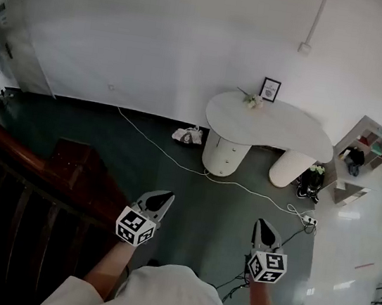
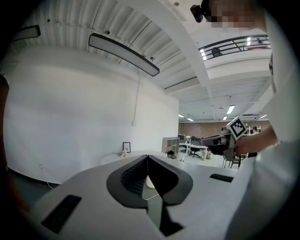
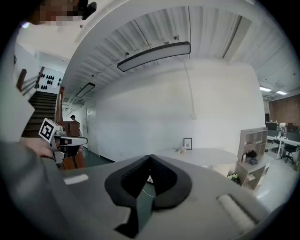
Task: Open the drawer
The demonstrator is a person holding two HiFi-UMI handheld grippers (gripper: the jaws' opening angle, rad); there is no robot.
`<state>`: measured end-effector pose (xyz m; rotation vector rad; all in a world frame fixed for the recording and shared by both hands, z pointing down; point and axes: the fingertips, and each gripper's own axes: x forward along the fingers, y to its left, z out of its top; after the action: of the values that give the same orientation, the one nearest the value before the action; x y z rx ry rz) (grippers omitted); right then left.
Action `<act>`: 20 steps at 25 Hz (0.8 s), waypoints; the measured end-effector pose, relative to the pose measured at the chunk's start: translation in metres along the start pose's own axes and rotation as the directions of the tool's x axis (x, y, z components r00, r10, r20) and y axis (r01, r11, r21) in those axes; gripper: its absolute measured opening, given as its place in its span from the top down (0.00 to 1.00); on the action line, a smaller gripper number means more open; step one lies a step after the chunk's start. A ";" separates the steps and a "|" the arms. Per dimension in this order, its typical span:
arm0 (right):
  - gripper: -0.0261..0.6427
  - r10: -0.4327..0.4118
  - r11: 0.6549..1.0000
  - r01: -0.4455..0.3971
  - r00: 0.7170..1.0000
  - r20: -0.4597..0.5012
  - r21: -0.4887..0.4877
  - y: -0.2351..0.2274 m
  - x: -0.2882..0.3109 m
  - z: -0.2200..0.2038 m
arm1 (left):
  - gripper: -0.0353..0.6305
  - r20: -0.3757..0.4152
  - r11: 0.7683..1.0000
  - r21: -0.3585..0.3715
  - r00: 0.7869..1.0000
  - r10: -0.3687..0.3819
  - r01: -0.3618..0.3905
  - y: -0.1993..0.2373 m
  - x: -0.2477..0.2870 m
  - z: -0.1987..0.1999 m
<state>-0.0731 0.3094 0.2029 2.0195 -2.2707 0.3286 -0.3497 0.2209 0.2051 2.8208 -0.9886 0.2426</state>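
Jaws of left gripper (image 1: pixel 168 197) and right gripper (image 1: pixel 260 223) meet, empty, well apart from white desk (image 1: pixel 280 126).

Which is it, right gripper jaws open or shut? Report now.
Shut. In the right gripper view the right gripper has its jaws meeting at the tips, with nothing held between them.

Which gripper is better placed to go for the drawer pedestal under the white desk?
The right gripper, marginally: the white round drawer pedestal stands slightly right of centre. Both are shut, empty, far off; the left gripper is little worse.
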 end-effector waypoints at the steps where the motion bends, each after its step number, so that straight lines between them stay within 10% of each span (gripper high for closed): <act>1: 0.94 0.001 1.000 -0.001 1.000 0.000 -0.002 0.000 0.000 0.000 | 0.94 0.000 1.000 0.000 1.000 0.001 -0.001 0.000 0.000 0.000; 20: 0.94 0.023 1.000 -0.023 1.000 0.006 -0.013 -0.024 -0.005 0.003 | 0.94 -0.005 1.000 0.008 1.000 0.028 -0.028 -0.025 0.015 0.003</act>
<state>-0.0480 0.3109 0.2014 1.9928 -2.2952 0.3089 -0.3227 0.2305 0.2033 2.8139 -1.0286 0.2578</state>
